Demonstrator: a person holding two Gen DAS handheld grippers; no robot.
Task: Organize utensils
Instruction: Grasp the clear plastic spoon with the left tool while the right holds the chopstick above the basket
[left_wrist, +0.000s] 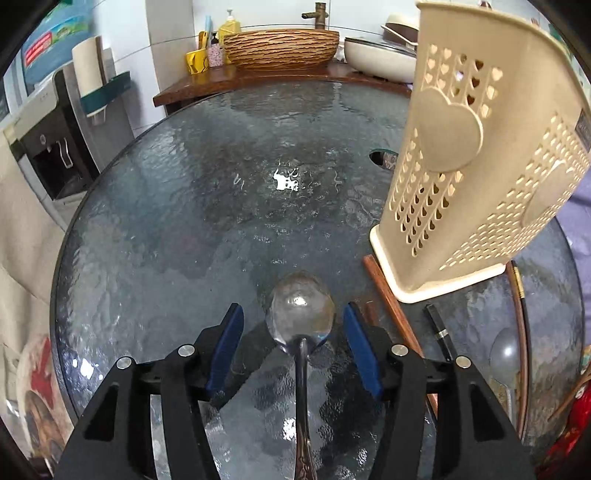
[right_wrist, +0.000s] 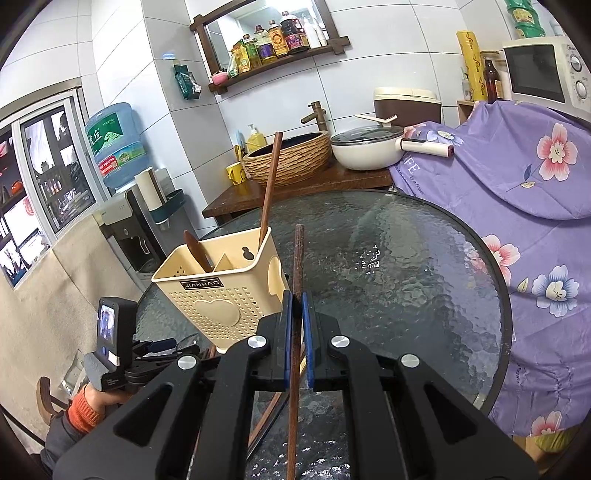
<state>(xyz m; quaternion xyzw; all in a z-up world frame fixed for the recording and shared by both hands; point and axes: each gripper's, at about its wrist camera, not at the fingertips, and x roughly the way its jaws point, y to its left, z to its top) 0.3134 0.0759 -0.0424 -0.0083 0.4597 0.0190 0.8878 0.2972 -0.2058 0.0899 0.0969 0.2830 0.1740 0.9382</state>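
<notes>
A metal spoon lies on the glass table, its bowl between the open blue pads of my left gripper, its handle running back under the gripper. The cream utensil holder stands at the right; in the right wrist view the holder contains a brown chopstick and a wooden utensil. My right gripper is shut on a brown chopstick, held upright just right of the holder. Loose chopsticks, a black chopstick and a grey spoon lie by the holder's base.
A wooden counter behind the table carries a woven basin, a white pot and a yellow cup. A water dispenser stands at the left. A purple floral cloth covers something at the table's right.
</notes>
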